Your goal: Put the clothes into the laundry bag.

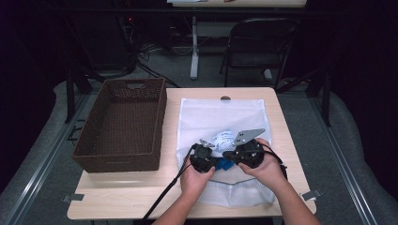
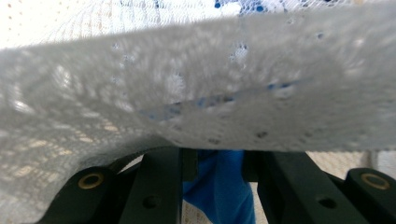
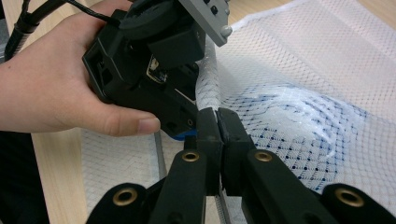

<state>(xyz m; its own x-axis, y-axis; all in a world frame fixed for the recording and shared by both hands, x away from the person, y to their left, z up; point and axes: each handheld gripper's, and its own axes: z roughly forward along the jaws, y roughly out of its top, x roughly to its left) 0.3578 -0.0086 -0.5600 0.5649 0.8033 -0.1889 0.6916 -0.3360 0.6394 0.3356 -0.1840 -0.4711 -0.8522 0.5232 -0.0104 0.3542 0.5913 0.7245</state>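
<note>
You are at the bag-opening step. The mesh bag [image 1: 225, 117] lies flat on the tabletop [image 1: 141, 199], just right of the basket [image 1: 123, 124], with a blue item [image 1: 226, 164] at its near opening.

Right gripper [image 3: 218, 122]: jaws pressed together, pinching the white mesh edge [image 3: 208, 88] of the bag at the opening.

Left gripper [image 1: 202, 158]: touching the bag just left of the right gripper. Its jaws stand partly apart, with the blue item [image 2: 219, 182] between them and a fold of mesh draped over the tips. You cannot tell whether they bear on the item.

Next move, as judged: hold the right pinch firm and lift the mesh edge to widen the opening. Confirm the left gripper's grip on the blue item before drawing it out toward the basket. Keep the mesh clear of the left jaws.
</note>
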